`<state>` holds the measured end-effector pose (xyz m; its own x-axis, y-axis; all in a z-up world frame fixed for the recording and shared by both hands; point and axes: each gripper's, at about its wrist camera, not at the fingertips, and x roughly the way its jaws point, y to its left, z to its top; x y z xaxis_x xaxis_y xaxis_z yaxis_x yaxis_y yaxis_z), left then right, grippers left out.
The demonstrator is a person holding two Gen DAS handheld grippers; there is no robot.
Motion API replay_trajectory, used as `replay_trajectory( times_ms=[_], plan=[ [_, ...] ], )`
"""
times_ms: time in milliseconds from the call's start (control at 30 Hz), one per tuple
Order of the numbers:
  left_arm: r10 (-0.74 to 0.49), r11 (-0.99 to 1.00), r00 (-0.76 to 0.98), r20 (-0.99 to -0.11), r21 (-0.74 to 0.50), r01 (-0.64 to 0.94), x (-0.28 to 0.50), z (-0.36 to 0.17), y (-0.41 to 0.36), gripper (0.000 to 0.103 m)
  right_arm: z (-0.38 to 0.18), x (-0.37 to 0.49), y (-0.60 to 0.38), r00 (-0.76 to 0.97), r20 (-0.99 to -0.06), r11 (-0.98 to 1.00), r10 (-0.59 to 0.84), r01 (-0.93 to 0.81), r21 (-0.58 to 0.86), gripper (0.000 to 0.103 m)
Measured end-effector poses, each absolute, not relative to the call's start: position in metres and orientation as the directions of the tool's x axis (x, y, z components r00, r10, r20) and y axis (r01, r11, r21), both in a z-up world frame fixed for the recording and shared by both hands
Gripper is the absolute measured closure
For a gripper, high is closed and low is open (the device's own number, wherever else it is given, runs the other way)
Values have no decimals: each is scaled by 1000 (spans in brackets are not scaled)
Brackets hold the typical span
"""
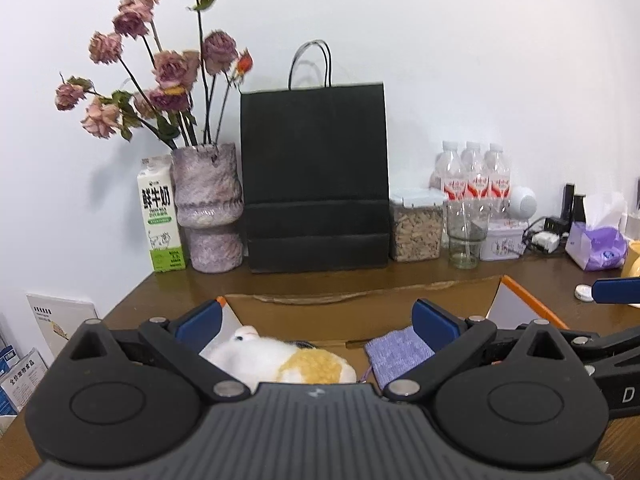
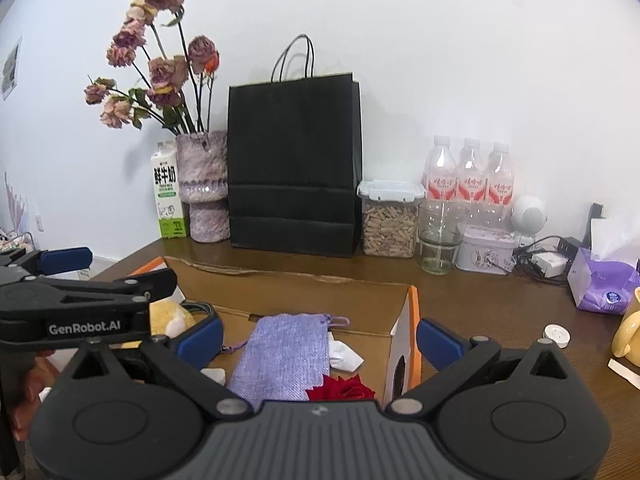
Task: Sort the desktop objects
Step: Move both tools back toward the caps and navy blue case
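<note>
- Cardboard box (image 2: 304, 292), open-topped, sits on the brown desk (image 2: 500, 312) and holds a lilac knitted pouch (image 2: 284, 356), a white-and-yellow plush toy (image 1: 280, 360), a red rose (image 2: 344, 390) and crumpled white paper (image 2: 344, 354)
- Left gripper (image 1: 316, 320) hovers over the box with blue pads spread wide and nothing between them; the plush lies below it
- Right gripper (image 2: 318, 338) is likewise fully spread and empty, above the pouch and rose
- "GenRobot.AI" is printed in white on the left tool's black arm, seen from the right wrist
- Milk carton (image 1: 160, 220) against the wall reads "鲜牛奶" in bold black, with a green base
- Beside it stand a vase of dried roses (image 1: 208, 204) and a black paper bag (image 1: 316, 176)
- Three water bottles (image 2: 468, 176) carry red-and-white labels, too blurred to read
- Purple tissue pack (image 2: 604, 284) lies at the right
</note>
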<state>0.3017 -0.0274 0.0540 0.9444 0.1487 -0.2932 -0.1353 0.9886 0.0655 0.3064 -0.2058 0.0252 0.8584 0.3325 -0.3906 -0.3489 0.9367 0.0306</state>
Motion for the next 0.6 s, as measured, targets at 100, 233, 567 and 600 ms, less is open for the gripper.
replay_trajectory(
  times_ms=[100,233,567,600],
  plan=[
    [150,989,953,-264,52,-142,291,63,-25,0,32,298,-206,864,-367,933,346,-360,31,0],
    [150,989,960,-238,37,-145,274,73,-16,0,41,285,-206,871,-343,930,353,-366,28,0],
    [205,979,952,-228,46,-199,219,85,23,0,50,236,-213,879,-329,932,344,-362,6,0],
    [215,977,950,-227,51,-209,212,85,28,0,49,232,-213,879,-332,933,342,-360,6,0]
  ],
)
